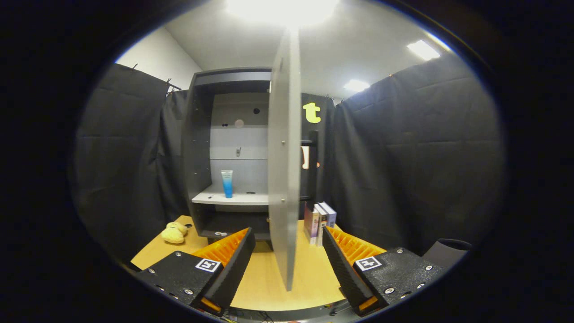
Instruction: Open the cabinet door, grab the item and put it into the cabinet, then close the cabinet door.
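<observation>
A dark grey cabinet (202,148) stands on the wooden table (264,278) beyond my fingers. Its light grey door (284,161) is swung wide open, edge-on toward me, and its lower edge reaches down between my two fingers. A blue tube (227,183) stands upright on the pale shelf (233,198) inside the cabinet. My gripper (287,244) is open, one finger on each side of the door's edge, neither pressing on it.
A yellow plush toy (174,233) lies on the table left of the cabinet. Several books (319,222) stand upright right of the door, close to my right finger. Black cloth walls close in the booth on both sides.
</observation>
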`<state>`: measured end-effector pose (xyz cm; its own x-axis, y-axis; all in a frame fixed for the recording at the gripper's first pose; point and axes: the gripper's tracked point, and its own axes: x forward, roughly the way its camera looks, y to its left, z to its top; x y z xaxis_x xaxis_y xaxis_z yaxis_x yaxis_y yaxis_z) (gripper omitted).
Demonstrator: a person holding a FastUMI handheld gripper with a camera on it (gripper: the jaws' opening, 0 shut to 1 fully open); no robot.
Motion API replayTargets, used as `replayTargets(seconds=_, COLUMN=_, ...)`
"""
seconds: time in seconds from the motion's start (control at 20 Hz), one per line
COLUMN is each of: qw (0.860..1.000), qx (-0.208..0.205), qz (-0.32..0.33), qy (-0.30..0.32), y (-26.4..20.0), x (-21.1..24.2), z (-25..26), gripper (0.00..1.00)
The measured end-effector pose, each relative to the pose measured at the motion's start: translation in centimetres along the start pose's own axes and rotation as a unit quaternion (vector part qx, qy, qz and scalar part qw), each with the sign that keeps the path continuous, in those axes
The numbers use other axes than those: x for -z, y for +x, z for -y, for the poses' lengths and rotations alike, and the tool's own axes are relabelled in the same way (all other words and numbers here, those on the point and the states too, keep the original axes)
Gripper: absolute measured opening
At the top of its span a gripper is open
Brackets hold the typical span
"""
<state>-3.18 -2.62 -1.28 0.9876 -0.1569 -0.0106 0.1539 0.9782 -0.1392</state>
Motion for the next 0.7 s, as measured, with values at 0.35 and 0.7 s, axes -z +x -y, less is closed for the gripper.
replayTargets(seconds=0.35, qw=1.0, qx=-0.016, qz=0.02, qy=0.011, y=6.4, x=-3.1, z=7.2, gripper=0.93)
replayTargets(seconds=0.7, qw=0.997, qx=-0.07, qz=0.016, qy=0.018, y=8.0, x=-3.5, z=5.9, gripper=0.93)
